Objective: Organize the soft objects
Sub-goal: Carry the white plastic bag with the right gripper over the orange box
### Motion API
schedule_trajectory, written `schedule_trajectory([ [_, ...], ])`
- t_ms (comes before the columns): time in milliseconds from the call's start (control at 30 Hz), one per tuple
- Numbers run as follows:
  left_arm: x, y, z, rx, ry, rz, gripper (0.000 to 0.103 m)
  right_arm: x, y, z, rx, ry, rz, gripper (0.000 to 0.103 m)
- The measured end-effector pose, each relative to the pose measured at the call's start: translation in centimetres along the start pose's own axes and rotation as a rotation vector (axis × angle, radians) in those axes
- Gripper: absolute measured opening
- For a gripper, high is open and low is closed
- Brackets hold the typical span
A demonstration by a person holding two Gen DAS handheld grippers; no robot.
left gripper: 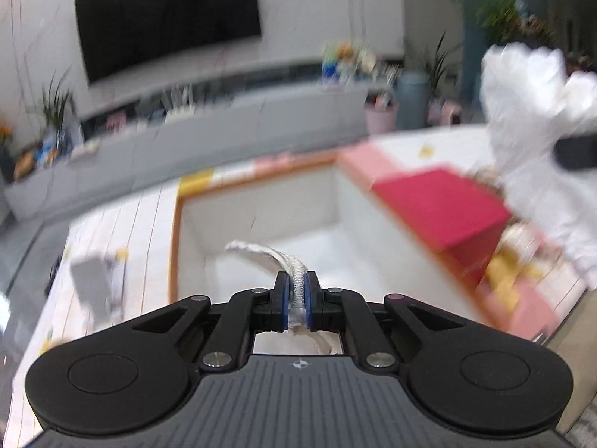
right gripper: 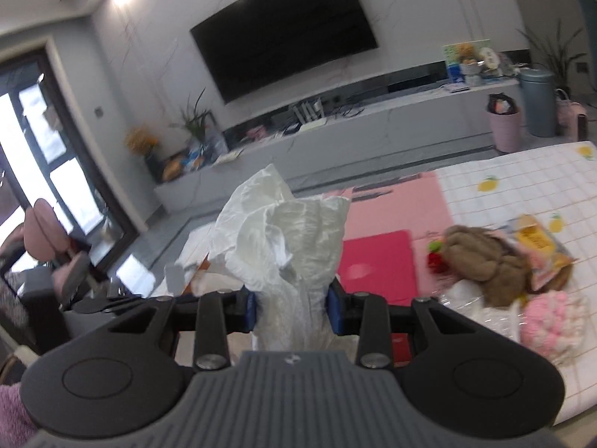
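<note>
Clamping a white cloth [right gripper: 298, 246], the right hand-held gripper [right gripper: 293, 311] holds it aloft; the left hand-held gripper [left gripper: 296, 298] pinches a cloth strip [left gripper: 261, 252] above the empty box [left gripper: 261, 201], while plush toys [right gripper: 488, 261] wait unsorted on the table [right gripper: 522, 186].

1. A thin white woven cloth strip [left gripper: 294, 287] is pinched upright, its free end curling left over the white, orange-rimmed box [left gripper: 261, 220].
2. A crumpled white cloth [right gripper: 294, 246] stands bunched upward, held off the table; the left wrist view shows it at upper right, blurred.
3. A brown plush toy [right gripper: 481, 257] lies on the checked tablecloth.
4. A pink-and-white fluffy item [right gripper: 552, 321] lies just beside the plush, nearer the camera.
</note>
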State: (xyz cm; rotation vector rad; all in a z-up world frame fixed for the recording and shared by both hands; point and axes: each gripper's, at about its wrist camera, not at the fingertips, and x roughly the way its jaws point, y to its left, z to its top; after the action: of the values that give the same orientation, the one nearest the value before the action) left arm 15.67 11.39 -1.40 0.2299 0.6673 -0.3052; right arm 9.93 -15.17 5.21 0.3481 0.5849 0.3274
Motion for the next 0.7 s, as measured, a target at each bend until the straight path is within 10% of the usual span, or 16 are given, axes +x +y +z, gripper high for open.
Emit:
schedule_trajectory([
  [367, -0.8, 2.6, -2.2, -0.09, 0.28, 0.066, 0.031, 3.8, 2.7, -2.1, -0.061, 0.096, 0.006, 0.035],
  [500, -3.8, 1.5, -2.1, -0.094, 0.258, 0.088, 0.071, 3.4, 2.9, -2.1, -0.073, 0.095, 0.007, 0.035],
  [700, -8.8, 1.0, -0.6, -0.06, 0.166, 0.322, 0.078, 3.9, 4.2, -1.7, -0.086, 0.105, 0.061, 0.035],
])
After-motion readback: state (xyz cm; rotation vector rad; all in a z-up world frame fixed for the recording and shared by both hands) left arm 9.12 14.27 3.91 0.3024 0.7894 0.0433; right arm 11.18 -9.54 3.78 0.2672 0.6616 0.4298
